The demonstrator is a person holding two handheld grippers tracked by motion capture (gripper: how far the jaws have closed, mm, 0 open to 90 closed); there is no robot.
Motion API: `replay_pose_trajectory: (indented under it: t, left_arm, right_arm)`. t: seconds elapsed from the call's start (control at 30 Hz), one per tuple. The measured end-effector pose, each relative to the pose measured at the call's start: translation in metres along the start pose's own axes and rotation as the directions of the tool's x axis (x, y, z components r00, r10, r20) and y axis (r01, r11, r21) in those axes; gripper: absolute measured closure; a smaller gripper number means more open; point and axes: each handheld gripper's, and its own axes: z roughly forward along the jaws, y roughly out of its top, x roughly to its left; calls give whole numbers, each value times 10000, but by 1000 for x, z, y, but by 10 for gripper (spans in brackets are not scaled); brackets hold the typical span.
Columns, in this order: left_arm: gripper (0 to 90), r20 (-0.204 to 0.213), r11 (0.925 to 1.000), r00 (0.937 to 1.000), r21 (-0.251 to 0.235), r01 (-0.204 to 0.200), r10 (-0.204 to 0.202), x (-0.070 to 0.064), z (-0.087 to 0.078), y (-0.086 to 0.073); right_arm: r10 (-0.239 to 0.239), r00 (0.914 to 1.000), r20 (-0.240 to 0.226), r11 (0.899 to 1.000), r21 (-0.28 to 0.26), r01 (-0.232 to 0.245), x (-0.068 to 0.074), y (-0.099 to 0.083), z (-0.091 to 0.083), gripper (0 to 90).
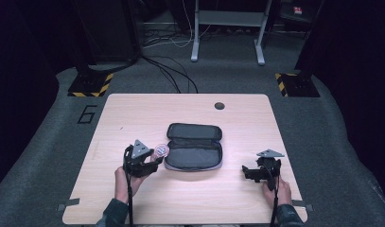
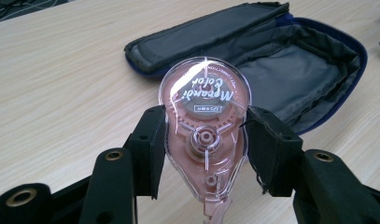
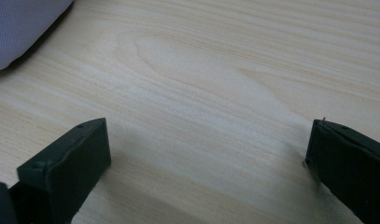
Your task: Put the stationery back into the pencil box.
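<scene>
My left gripper (image 2: 204, 149) is clenched on the pink correction tape dispenser (image 2: 205, 135), lifted just beside the open pencil case (image 1: 194, 146) at mid-table (image 1: 133, 208). My right gripper (image 3: 206, 163) hangs released near the right edge.

Pink clear tape dispenser (image 2: 205, 135), dark grey blue-edged pouch (image 2: 290, 65), pale wood table (image 2: 61, 84).

High view: table (image 1: 190, 189) lit from above, surroundings v. dim, image soft, low-res. Left gripper view: white glare seen on clear tape dispenser (image 2: 205, 135); case (image 2: 290, 65) slightly blurred. Right gripper view: wood evenly lit, soft shadows cast under the jaws, edges blurred.
</scene>
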Motion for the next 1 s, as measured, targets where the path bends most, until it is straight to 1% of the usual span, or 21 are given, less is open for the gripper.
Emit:
replay_pose_trajectory:
  t: [0.03,0.07,0.1,0.17,0.27,0.33,0.43,0.47,0.57,0.6,0.63,0.7,0.73,0.77,0.83,0.9,0.93,0.97,1.0]
  left_arm:
    - [500,46,10000,10000,-11,-5,5,-1,2,2]
    - [500,64,9999,9999,0,-108,108,-1,3,4]
    - [500,118,9999,9999,65,-123,122,-2,5,5]
    - [500,104,9999,9999,20,-133,133,-3,7,7]
    - [500,309,9998,9994,131,-166,162,-5,15,11]
    - [500,323,9997,9993,163,-194,189,-6,18,12]
    - [500,454,9996,9988,199,-186,177,-9,27,14]
    - [500,585,9993,9981,299,-203,185,-9,33,16]
    - [500,620,9993,9978,289,-247,229,-13,42,20]
    - [500,620,9993,9978,289,-247,229,-13,42,20]
    - [500,720,9991,9971,314,-279,256,-15,48,22]
    - [500,775,9988,9966,355,-324,296,-17,54,24]
    - [500,775,9988,9966,355,-324,296,-17,54,24]
    - [500,863,9982,9956,438,-409,370,-19,60,25]
    - [499,875,9980,9954,459,-438,397,-21,63,26]
    - [499,966,9967,9941,580,-561,503,-23,69,27]
    - [499,1106,9972,9928,531,-529,468,-25,74,26]
    - [500,1219,9961,9912,646,-594,512,-26,77,26]
    - [500,1219,9961,9912,646,-594,512,-26,77,26]
  right_arm:
    - [1,10000,1,10000,2,-1,0,0,0,0]
    - [-1,10000,-4,10000,4,1,0,0,0,0]
    - [-4,10000,-18,10000,0,4,0,0,0,0]
    - [-3,10000,-1,10000,3,3,0,0,0,0]
    - [-4,10000,-1,10000,3,4,0,0,0,0]
    - [-6,10000,1,10000,2,6,0,0,0,0]
    - [-7,10000,3,10000,1,7,0,0,0,0]
    - [-6,10000,-3,10000,0,6,0,0,0,0]
    - [-6,10000,0,10000,0,6,0,0,0,0]
    - [0,10000,0,10000,2,0,0,0,0,0]
    - [-5,10000,-2,10000,0,5,0,0,0,0]
    - [-2,10000,1,10000,-2,2,0,0,0,0]
    - [-2,10000,1,10000,-2,2,0,0,0,0]
    - [-4,10000,2,10000,-1,4,0,0,0,0]
    - [1,10000,0,10000,2,-1,0,0,0,0]
    - [-2,10000,-1,10000,2,2,0,0,0,0]
    - [-3,10000,1,10000,0,3,0,0,0,0]
    - [-1,10000,1,10000,1,1,0,0,0,0]
    - [-1,10000,1,10000,1,1,0,0,0,0]
